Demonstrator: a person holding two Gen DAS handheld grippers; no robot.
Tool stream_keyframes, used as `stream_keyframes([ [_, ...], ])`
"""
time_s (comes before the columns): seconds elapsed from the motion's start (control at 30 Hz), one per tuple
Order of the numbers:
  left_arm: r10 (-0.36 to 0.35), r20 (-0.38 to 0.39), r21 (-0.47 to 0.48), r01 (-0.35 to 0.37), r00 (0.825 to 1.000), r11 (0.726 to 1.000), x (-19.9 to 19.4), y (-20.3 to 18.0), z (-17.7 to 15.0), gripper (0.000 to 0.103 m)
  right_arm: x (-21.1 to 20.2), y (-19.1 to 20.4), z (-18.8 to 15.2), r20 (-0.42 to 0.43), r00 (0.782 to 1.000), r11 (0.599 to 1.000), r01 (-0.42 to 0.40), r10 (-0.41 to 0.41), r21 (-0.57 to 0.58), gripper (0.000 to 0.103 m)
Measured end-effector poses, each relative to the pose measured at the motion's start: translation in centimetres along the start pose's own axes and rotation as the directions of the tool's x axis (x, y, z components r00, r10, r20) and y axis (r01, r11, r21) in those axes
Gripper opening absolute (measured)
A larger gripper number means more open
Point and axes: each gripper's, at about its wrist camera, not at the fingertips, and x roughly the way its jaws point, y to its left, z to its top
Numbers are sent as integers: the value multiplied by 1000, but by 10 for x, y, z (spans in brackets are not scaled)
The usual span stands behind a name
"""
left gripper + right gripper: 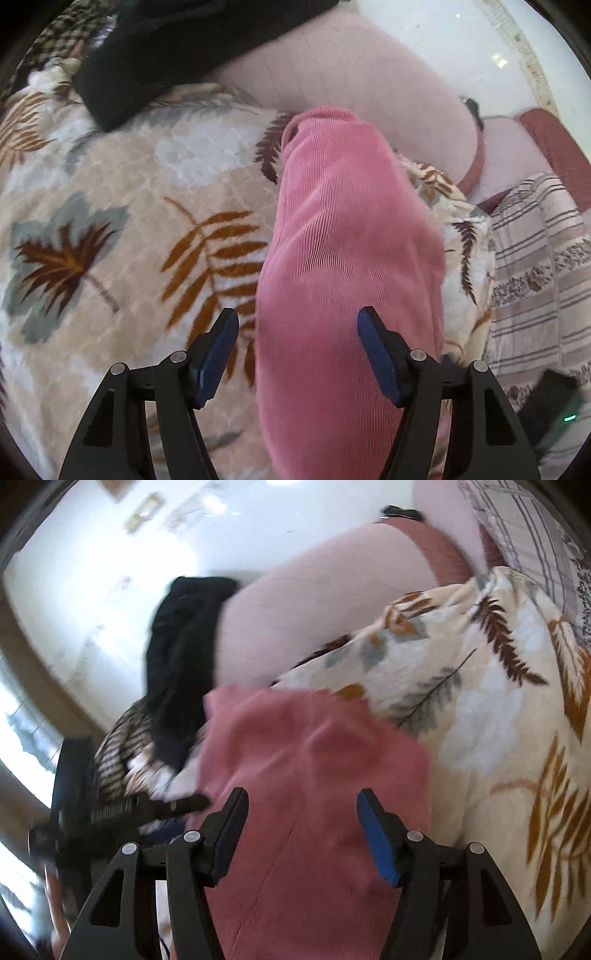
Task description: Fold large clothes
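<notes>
While both sets of jaws stand spread, we see the left gripper (297,325) and right gripper (302,806) each straddling one pink ribbed garment (343,240), their pads not pressing on it. It lies lengthwise on a leaf-patterned blanket (122,206). Beyond it we count one black garment (166,48), a pale pink cushion (351,74) and a striped cloth (535,266).

Bed w/ leaf-print blanket (122,206); pink ribbed garment (343,258) on it, black clothes (155,51) at edge.
</notes>
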Motion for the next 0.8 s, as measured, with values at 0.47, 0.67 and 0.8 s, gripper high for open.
stream_keyframes([
  [0.47,111,48,211,-119,993,970,-29,-1,-103,72,-14,14,-38,-38,985,972,160,-169,-174,66],
  [0.67,67,15,182,-68,998,981,-54,1,-84,68,-38,-8,-4,32,986,985,166,-165,-38,65],
  [0.8,26,17,139,-28,1000,990,-53,-6,-55,68,-34,-21,22,76,985,988,155,-157,28,67],
])
